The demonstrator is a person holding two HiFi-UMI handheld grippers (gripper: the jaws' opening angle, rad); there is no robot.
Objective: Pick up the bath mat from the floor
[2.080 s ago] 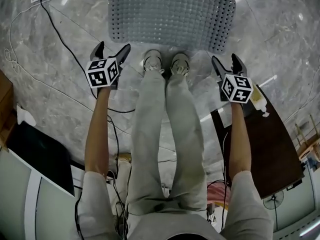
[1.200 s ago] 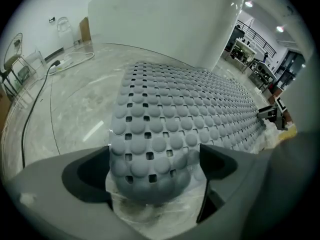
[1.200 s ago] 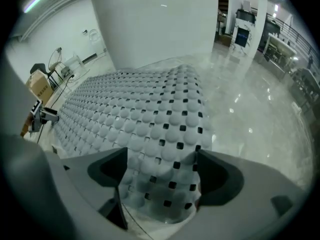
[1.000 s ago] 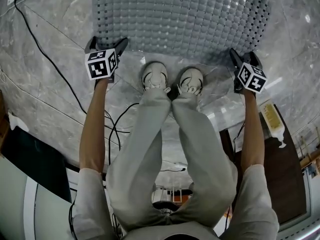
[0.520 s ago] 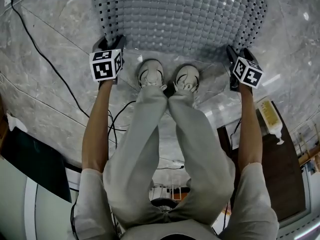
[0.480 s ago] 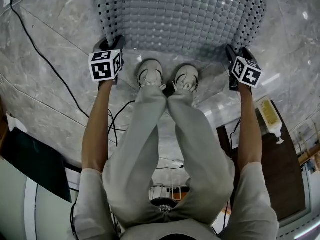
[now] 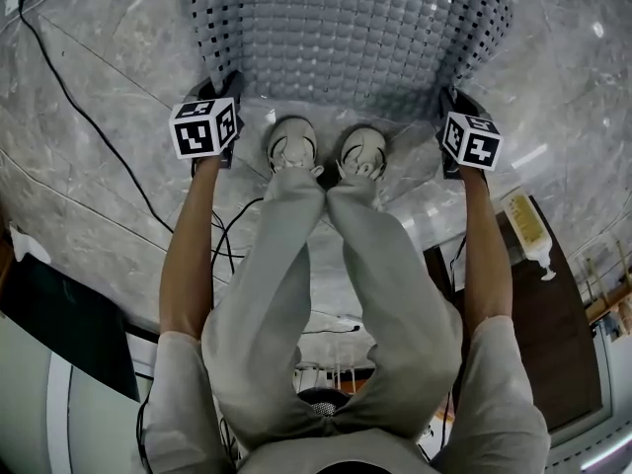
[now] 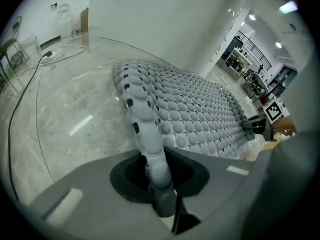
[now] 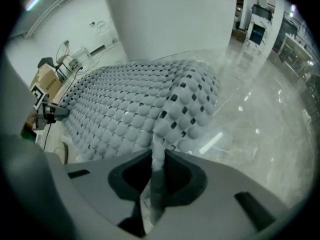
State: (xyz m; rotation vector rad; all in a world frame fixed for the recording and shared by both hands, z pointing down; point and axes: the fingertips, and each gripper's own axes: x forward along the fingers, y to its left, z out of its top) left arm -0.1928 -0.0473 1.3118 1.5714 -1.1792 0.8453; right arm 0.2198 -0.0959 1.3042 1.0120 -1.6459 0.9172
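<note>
Marble floor [image 7: 79,205], grey bubbly bath mat [image 7: 346,28] w/ holes, corners up

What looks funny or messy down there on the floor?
Only the bath mat: its two near corners curl up off the floor, pinched by the left hand-held gripper and right hand-held gripper, whose jaws are closing on its edge.
</note>
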